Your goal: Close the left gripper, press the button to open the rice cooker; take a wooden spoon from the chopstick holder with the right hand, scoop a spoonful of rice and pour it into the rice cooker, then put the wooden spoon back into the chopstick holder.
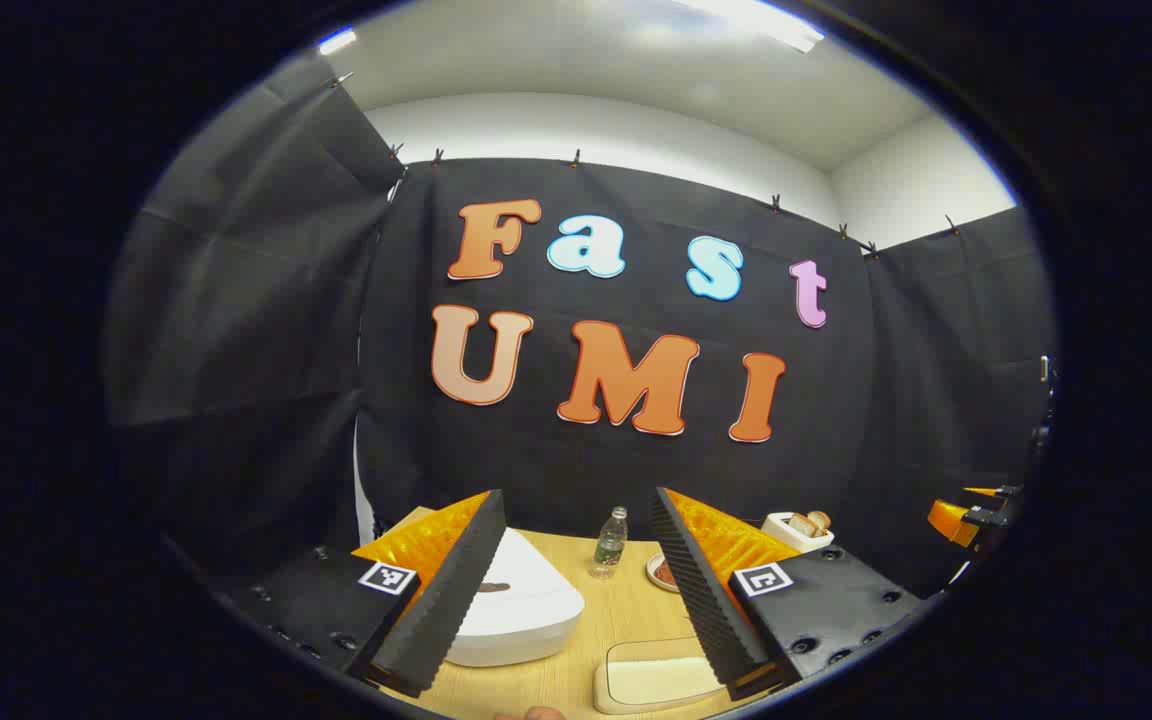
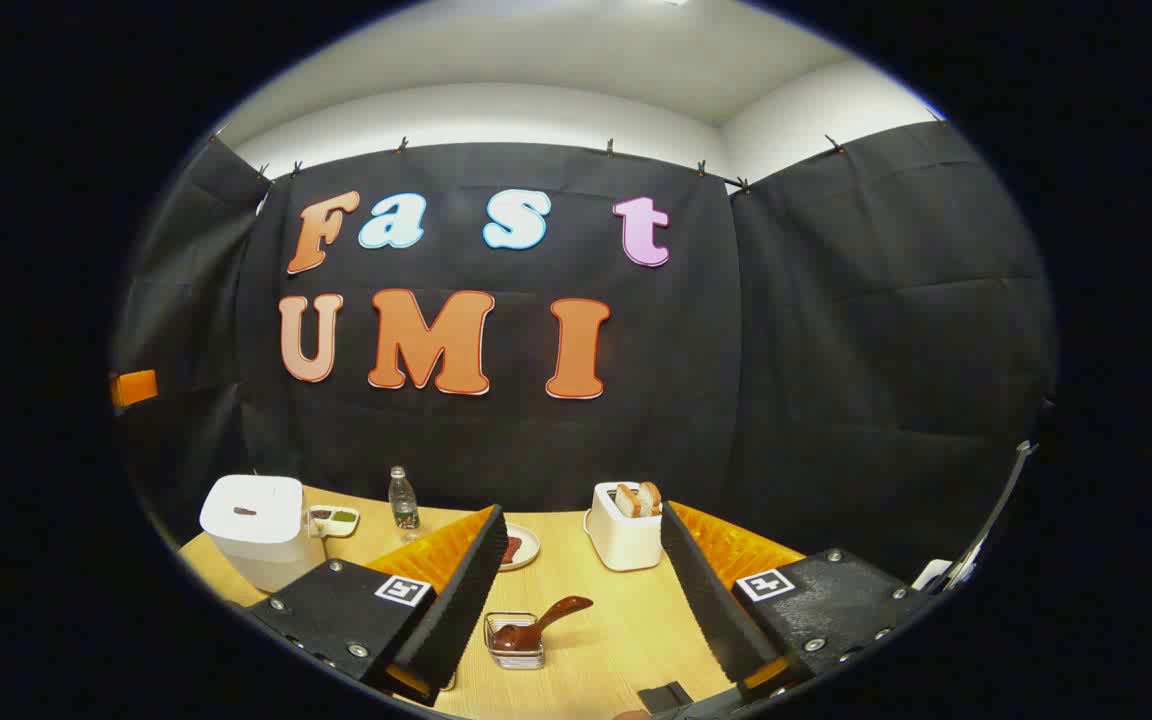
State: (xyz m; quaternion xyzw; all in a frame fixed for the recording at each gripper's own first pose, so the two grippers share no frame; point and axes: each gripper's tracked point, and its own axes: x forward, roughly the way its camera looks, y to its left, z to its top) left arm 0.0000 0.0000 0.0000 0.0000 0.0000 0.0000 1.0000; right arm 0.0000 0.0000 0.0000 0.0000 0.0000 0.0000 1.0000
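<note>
One rice cooker (image 2: pixel 254 530), one water bottle (image 2: pixel 402 499), one toaster (image 2: pixel 625 528). One wooden spoon (image 2: pixel 542 621), two small plates (image 2: pixel 519 548) (image 2: pixel 334 519).

A wooden tabletop (image 2: pixel 626 620) carries a toaster (image 2: pixel 624 530); left of the toaster sit a plate (image 2: pixel 519 547), bottle (image 2: pixel 402 500) and rice cooker (image 2: pixel 256 530).
</note>
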